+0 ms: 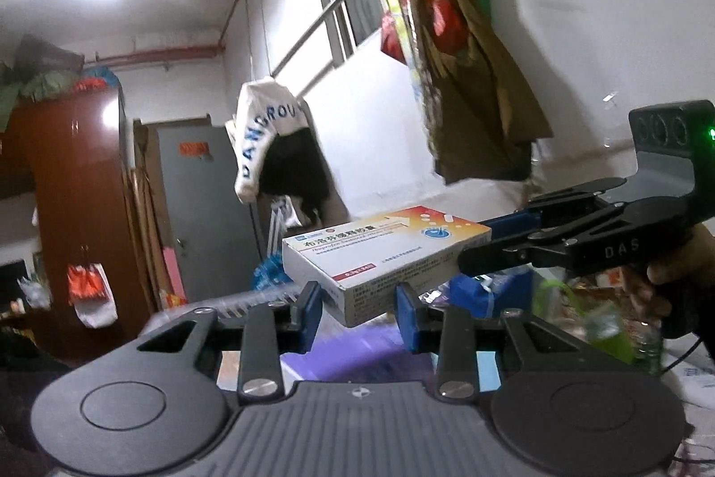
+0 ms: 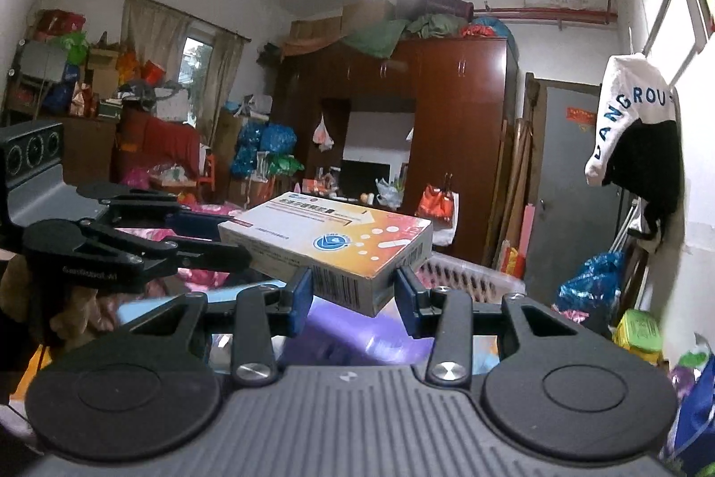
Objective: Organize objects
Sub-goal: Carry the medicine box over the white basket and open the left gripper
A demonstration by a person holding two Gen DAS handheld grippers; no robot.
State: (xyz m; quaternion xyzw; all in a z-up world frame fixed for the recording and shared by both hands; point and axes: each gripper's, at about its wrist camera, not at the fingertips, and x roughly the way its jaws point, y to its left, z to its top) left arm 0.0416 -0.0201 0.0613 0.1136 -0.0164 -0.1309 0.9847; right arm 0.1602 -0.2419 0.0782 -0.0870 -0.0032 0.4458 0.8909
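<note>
Left wrist view. White-and-orange cardboard medicine box [image 1: 386,253] held up in the air at centre frame, tilted, printed top face up. Left claw [image 1: 359,309] at 6 o'clock, blue pads [image 1: 409,311] part-way closed, set at either side of the box's near corner; contact on the left pad plain, right pad close against the box edge. Right claw [image 1: 485,242] reaching in from 3 o'clock, black linkage and blue fingers ending at the far right end of the same box; grip itself hidden behind the box, so its opening not readable here. Beyond, at 12 to 1 o'clock, brown paper bag [image 1: 480,83] hanging beside the window; white cloth with blue lettering [image 1: 263,135] on a wall rail at 10 o'clock; reddish-brown wooden wardrobe [image 1: 73,208] at 9 o'clock.

Right wrist view. Same box [image 2: 330,249] at centre, barcode end towards the camera. Right claw [image 2: 353,298] narrowed onto that end, a blue pad pressed to each side, box lifted clear of the blurred purple surface [image 2: 357,336] below. Left claw [image 2: 234,249] entering from 9 o'clock, tips meeting the box's far left end. Wardrobe [image 2: 451,146] at 12 o'clock, lettered white cloth [image 2: 632,115] at 2 o'clock.
</note>
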